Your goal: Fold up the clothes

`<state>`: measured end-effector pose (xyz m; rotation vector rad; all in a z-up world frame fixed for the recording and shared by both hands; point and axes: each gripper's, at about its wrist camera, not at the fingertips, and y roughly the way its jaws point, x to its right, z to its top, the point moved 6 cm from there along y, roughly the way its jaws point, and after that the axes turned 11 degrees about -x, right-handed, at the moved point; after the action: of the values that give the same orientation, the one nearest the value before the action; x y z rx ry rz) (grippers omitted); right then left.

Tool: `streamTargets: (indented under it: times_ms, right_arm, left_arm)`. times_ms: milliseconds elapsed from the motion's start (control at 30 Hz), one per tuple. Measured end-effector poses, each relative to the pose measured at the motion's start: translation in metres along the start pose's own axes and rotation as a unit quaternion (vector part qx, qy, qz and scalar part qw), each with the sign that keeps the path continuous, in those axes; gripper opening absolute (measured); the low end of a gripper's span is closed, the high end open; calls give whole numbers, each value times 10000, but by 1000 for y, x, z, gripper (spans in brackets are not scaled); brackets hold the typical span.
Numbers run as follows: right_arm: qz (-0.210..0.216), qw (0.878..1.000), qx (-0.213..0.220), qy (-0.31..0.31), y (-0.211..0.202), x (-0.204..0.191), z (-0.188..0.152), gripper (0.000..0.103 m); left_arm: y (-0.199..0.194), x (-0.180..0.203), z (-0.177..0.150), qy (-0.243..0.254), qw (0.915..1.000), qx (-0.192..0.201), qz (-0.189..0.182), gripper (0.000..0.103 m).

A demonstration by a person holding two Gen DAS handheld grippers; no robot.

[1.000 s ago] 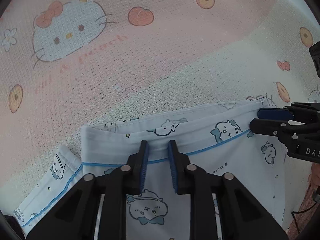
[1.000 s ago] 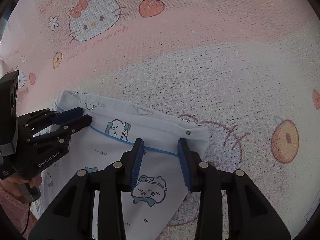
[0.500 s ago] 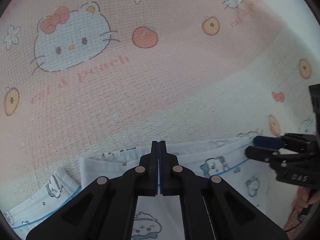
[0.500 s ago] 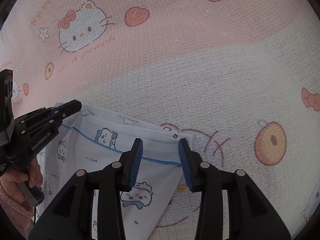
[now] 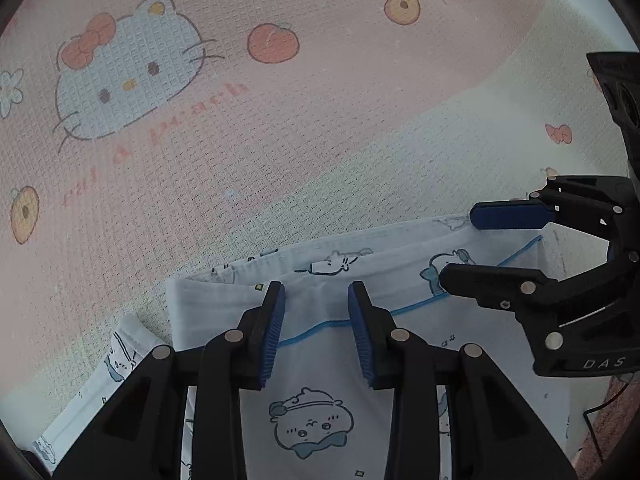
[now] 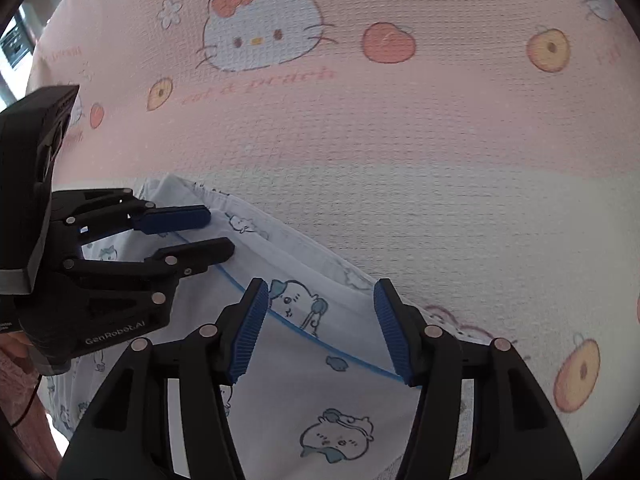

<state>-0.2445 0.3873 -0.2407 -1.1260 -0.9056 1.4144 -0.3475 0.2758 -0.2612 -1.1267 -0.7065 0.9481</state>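
A pale blue garment (image 5: 320, 364) printed with cartoon animals and edged with blue piping lies folded flat on a pink blanket (image 5: 240, 160). In the left wrist view my left gripper (image 5: 316, 292) hovers over its folded top edge. The jaws are opening and stand apart, with cloth below them but no pad pressing on it. My right gripper (image 5: 458, 246) sits at the garment's right corner. In the right wrist view the right gripper (image 6: 320, 286) straddles the garment (image 6: 320, 380) near the piping, its jaws opening wide and gripping nothing. The left gripper (image 6: 220, 231) shows at the left, jaws apart.
The blanket (image 6: 400, 160) carries cat faces, peaches and oranges and fills the far side of both views. A narrow strip of the garment (image 5: 120, 344) sticks out at the lower left. A hand in a pink sleeve (image 6: 12, 348) holds the left gripper.
The left jaws closed fully half a second ago and have since parted again over the folded edge. The right jaws have spread wider, and the right gripper shifted sideways along the garment.
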Motion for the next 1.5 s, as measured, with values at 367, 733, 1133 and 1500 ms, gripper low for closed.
streamTargets:
  times_ms: [367,733,1133,1500]
  right_arm:
    - [-207,9989,357,-223,-16,-8,-3,9]
    - [-251,9983,310,422,-21,28,-5,6]
    - [-201,9992,-264,200,-3,20,-23,34]
    - [-596,9981,-23,160,-6,24,-23,4]
  left_arm:
    - [-24,3,4,-263,9986,455,-8,3]
    - [-14,0,14,-315,9989,339,-125,2]
    - [-7,-72,-6,-1846,9821,1,-373,44]
    - [-10,-55,17,-1035,9939,252,292,7]
